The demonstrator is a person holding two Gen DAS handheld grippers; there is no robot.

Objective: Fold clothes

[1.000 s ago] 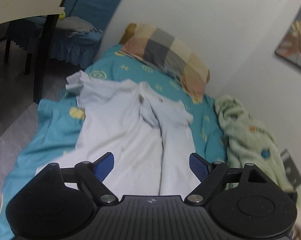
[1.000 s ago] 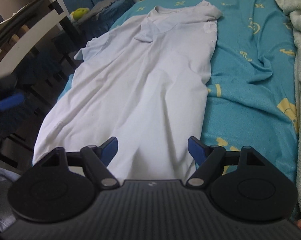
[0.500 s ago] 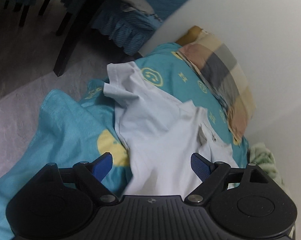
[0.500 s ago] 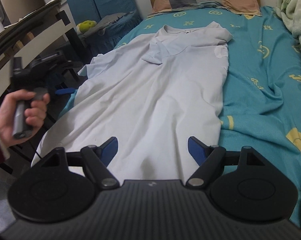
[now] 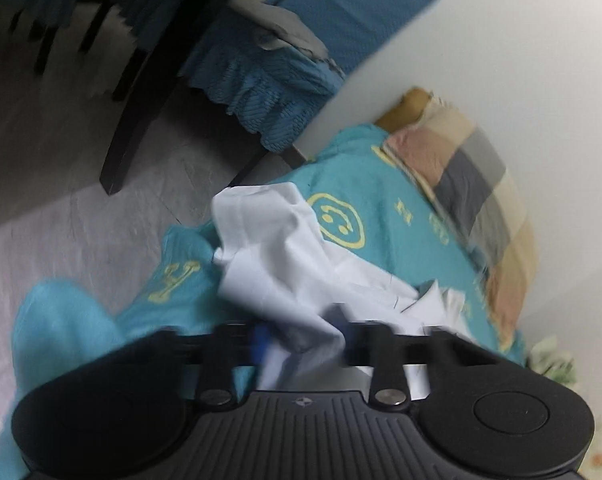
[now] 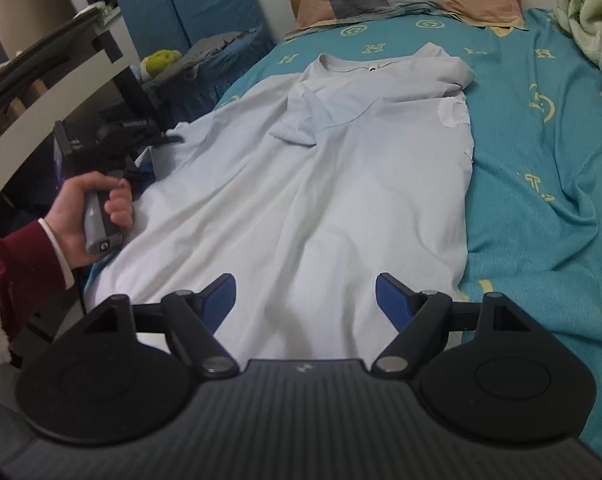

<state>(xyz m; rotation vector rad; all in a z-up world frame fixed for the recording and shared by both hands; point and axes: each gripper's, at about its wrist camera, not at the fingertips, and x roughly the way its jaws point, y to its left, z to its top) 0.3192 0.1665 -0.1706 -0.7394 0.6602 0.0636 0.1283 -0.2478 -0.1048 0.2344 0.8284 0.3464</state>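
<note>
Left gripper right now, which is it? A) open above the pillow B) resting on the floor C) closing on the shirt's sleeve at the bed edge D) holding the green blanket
C: in the left wrist view the left gripper has bunched white shirt cloth between its blurred fingers, beside the teal bedsheet.

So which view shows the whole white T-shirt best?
The right wrist view: the white T-shirt lies spread on the teal bedsheet, collar to hem. The left wrist view is blurred and shows only a bunched sleeve between the left gripper fingers.
</note>
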